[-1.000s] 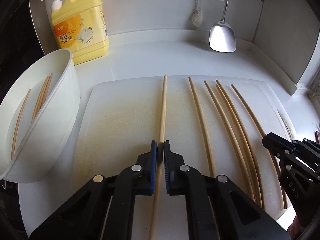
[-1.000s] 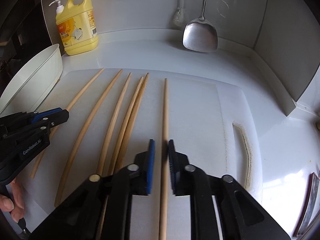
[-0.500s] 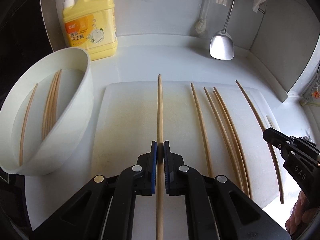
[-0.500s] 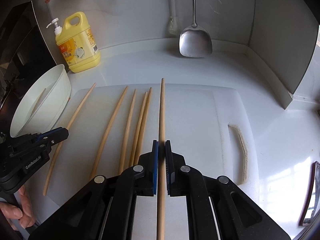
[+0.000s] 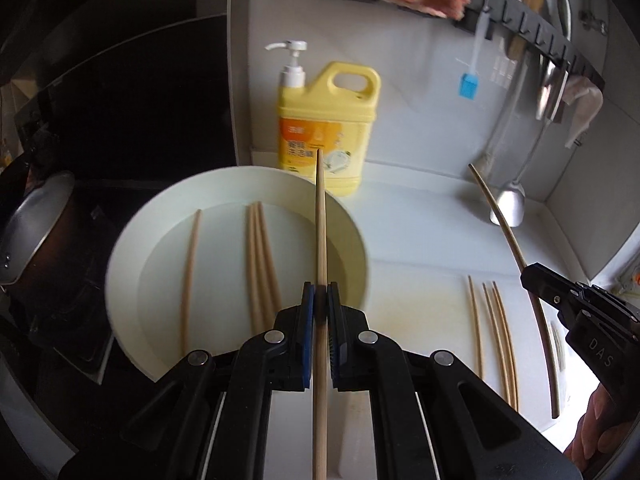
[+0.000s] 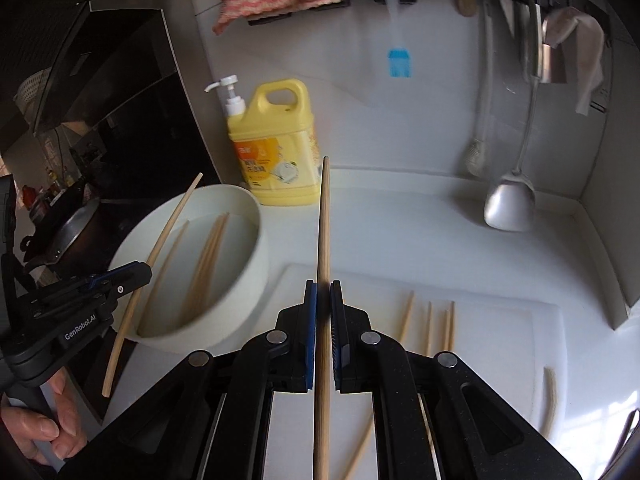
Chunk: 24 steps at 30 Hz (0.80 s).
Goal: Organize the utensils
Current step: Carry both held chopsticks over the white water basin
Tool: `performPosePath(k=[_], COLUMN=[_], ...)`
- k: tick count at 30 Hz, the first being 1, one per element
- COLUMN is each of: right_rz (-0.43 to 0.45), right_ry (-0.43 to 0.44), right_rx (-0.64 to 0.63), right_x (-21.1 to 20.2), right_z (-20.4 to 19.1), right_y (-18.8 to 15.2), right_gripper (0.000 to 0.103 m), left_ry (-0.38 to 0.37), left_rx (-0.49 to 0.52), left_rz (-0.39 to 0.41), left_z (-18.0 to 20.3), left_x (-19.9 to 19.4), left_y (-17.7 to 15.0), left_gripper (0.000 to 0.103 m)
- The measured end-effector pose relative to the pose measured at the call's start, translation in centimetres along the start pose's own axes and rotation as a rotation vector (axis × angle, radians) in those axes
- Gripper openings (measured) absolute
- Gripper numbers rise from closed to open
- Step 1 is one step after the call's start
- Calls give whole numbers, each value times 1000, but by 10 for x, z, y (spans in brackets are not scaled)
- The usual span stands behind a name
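Left wrist view: left gripper (image 5: 320, 296) pinched tight on one chopstick (image 5: 321, 216), lifted clear of the cutting board (image 5: 420, 292). A second ago this stick lay flat on the board between the pads; now it is airborne, its tip over the far rim of the white bowl (image 5: 132, 240).
Right wrist view: right gripper (image 6: 323, 294) clamped on a second chopstick (image 6: 323, 224). A second ago its fingers stood apart around the stick on the board; they closed half a second ago and the stick is now raised, pointing toward the dish-soap bottle (image 6: 276, 148).
Bowl contents: four chopsticks (image 5: 260, 256) already lying inside, one apart at left, three bunched.
Left on board: four loose chopsticks (image 5: 494, 332) in a close group at the right side, untouched.
Change: both tools have gone from board level to carry height and swung left toward the bowl; the views are slightly blurred, so probably mid-motion.
Meaning for task: both picks look secure. Sorting seems roughly halfway, six sticks in or heading for the bowl.
Next move, as judged: lower each stick over the bowl and release; the left is nearer.
Risk: the long sticks could strike the rim or each other, since both converge on one bowl.
Surroundings: spatula (image 6: 510, 208) hanging at the back wall, pan (image 5: 36, 232) at far left.
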State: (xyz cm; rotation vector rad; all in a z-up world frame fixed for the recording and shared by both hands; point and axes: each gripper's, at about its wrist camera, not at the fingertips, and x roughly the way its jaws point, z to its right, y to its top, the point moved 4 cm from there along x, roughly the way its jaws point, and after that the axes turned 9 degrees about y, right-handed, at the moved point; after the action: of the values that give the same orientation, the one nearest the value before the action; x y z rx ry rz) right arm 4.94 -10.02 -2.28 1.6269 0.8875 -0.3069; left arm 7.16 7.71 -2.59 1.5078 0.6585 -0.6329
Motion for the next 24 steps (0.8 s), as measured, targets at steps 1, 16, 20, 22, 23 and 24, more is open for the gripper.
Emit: performPosePath(k=[1,16,20,22,23,24], right_rz=[-3,-105,-161,-183,-196,-208], right_ry=[18,144,132,122,119,112], right_rx=[-11,-46,-17,-13,-8,-2], right_x=[9,134,159,169,174,179], right_z=[-11,-113,-112,-112,-111,-110], right_y=[6,51,45,41,39,37], right_gripper=[6,6,6,6,6,6], left_ry=[13,83,59,49,46,40], left_rx=[-9,-43,-46,-37,-34,-32], left_rz=[2,-45,-87,-108,-120,-132], left_z=[-12,-111,-114,-113,-112,-111], left_x=[1,54,73,82,87,92], left_y=[5,49,45,42,39,37], left_gripper=[7,7,7,7,7,7])
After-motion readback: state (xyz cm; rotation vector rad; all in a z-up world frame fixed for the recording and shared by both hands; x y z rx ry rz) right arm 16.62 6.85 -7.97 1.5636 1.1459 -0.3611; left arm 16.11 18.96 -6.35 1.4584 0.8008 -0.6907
